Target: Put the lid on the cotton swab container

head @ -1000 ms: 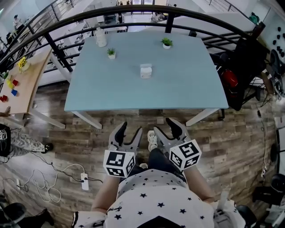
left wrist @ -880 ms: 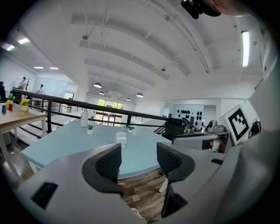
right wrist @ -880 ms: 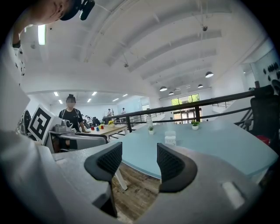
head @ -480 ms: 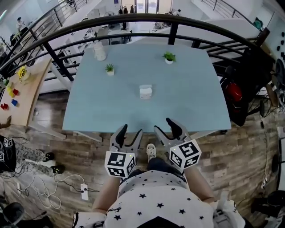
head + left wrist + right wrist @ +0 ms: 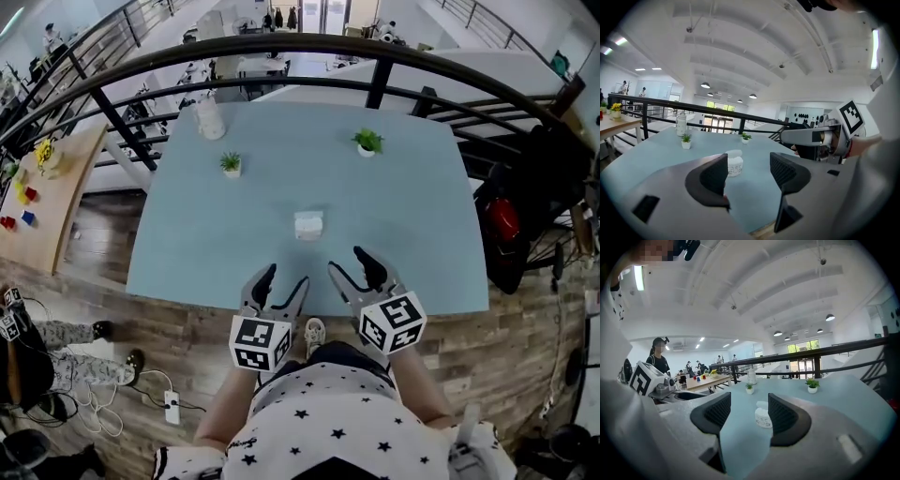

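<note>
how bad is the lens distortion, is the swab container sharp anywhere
Head view: strong fisheye, railing bows into an arc, cotton swab container small but clear. Left gripper view: black rounded corners, container slightly soft. Right gripper view: same dark corners, container soft too.

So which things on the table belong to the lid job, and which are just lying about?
Job: cotton swab container; white piece behind it, probably its lid.
Lying about: two small potted plants; white bottle at the far edge.

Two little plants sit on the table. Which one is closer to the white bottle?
The left-hand plant: it stands near the white bottle, while the other plant sits far off to the right.
</note>
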Demonstrator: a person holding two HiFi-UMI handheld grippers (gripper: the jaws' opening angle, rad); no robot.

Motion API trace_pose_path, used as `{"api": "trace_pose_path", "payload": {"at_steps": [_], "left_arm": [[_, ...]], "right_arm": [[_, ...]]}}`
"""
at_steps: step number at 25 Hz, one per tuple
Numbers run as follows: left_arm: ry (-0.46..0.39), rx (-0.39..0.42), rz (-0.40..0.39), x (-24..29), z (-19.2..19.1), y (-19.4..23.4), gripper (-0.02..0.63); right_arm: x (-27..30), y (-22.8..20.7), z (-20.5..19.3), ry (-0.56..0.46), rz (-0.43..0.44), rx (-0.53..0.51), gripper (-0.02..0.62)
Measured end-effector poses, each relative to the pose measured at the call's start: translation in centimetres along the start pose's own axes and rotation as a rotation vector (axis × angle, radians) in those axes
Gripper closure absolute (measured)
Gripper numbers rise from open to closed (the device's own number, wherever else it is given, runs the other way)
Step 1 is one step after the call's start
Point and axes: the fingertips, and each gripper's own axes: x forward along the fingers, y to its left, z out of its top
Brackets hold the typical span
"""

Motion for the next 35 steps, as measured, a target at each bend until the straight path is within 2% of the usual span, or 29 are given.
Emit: {"api": "trace_pose_path", "payload": {"at_steps": [10,14,21,35], "left_arm": [[0.058,0.005,0.019,7.1,-0.6,1.9,0.301],[0.109,0.019,0.021,9.4,-2.0,2.6,0.279],[0.187,0.016,0.041,13.2,-4.1,4.1,0.253],[0.301,0.06,0.107,19.3,-7.4,6.5,0.25]], "right_arm": [[5.7,-5.2,0.6,0.036,0.027,0.005,0.364],[7.9,-6.8,0.7,0.045,0.034,0.011,0.364],[11.5,-8.6,0.2,0.082,0.059,0.029,0.364],[17.1,-10.6,-2.2,0.189,0.109,0.034,0.364]]}}
